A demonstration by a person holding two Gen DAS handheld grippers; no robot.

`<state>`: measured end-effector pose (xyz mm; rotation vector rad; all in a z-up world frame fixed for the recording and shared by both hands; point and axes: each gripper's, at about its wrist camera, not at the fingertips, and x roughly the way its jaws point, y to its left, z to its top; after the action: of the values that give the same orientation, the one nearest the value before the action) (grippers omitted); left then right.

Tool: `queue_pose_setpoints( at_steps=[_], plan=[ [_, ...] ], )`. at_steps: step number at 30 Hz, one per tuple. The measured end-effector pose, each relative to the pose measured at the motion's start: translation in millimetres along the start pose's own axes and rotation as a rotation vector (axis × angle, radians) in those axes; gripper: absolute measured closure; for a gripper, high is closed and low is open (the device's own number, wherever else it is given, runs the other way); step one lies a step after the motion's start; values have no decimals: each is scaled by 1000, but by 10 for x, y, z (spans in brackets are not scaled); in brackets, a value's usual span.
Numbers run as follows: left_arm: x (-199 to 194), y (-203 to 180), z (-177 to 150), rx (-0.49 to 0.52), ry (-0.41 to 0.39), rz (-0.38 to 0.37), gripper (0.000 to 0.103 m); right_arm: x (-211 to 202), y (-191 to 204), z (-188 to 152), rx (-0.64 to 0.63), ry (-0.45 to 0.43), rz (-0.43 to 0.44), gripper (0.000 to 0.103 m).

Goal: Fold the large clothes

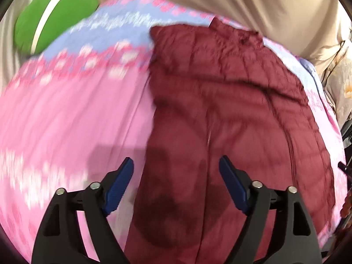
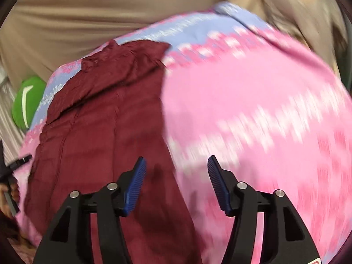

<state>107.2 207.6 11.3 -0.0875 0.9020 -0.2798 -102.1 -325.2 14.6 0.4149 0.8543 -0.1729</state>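
A pink sheet (image 1: 66,110) with a blue and white patterned band fills most of both views, spread over what looks like a bed, with beige fabric (image 1: 242,4) bunched across the top of each frame. On the sheet lies a maroon garment (image 1: 220,110), long and mostly flat, running from the bottom centre up toward the upper middle; in the right wrist view it sits left of centre. A green cushion (image 1: 55,15) shows at the upper left of the left wrist view.

The left gripper (image 1: 176,165), at the bottom of its frame, hangs over the garment's near end with its blue pads (image 1: 120,187) apart and nothing between them. The right gripper (image 2: 176,165) is also spread and empty, straddling the garment's right edge where it meets the sheet.

Both views are smeared by motion. Likely risks:
- A pinch at the garment's edge could catch the sheet underneath too, dragging it up with the fold.
- The garment looks thin and creased, so a shallow bite could slip out mid-lift.
- Uneven grips would likely skew the fold.
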Motion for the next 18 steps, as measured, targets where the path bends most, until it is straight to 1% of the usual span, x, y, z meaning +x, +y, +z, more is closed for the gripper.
queue_pose_setpoints(
  at_steps=[1,3,5,7,11,13,15,16,17,18],
  plan=[
    [-30,51,-88,-19,15,-3,24,-40,-74,-82,21,16,9,42],
    [-94,150,-274,-59,57,-32,22,-138,-181,-271,50,42,27,40],
    [-143,210,-421,-86,88,-64,22,-212,-244,-441,67,60,65,40],
    [-208,228,-574,-105,100,-91,21,-245,-287,-581,78,83,113,40],
    [-253,223,-779,-96,128,-90,20,-205,-194,-759,34,126,169,40],
    [-287,213,-856,-84,110,-87,20,-153,-127,-813,21,140,203,39],
    [-295,164,-893,-63,99,-74,19,-130,-51,-822,13,125,210,38],
    [-296,142,-901,-55,97,-68,19,-119,-23,-816,9,124,215,39],
    [-299,117,-910,-51,98,-81,21,-107,15,-810,11,123,237,46],
    [-305,104,-916,-45,97,-89,30,-106,37,-797,15,122,254,50]
  ],
)
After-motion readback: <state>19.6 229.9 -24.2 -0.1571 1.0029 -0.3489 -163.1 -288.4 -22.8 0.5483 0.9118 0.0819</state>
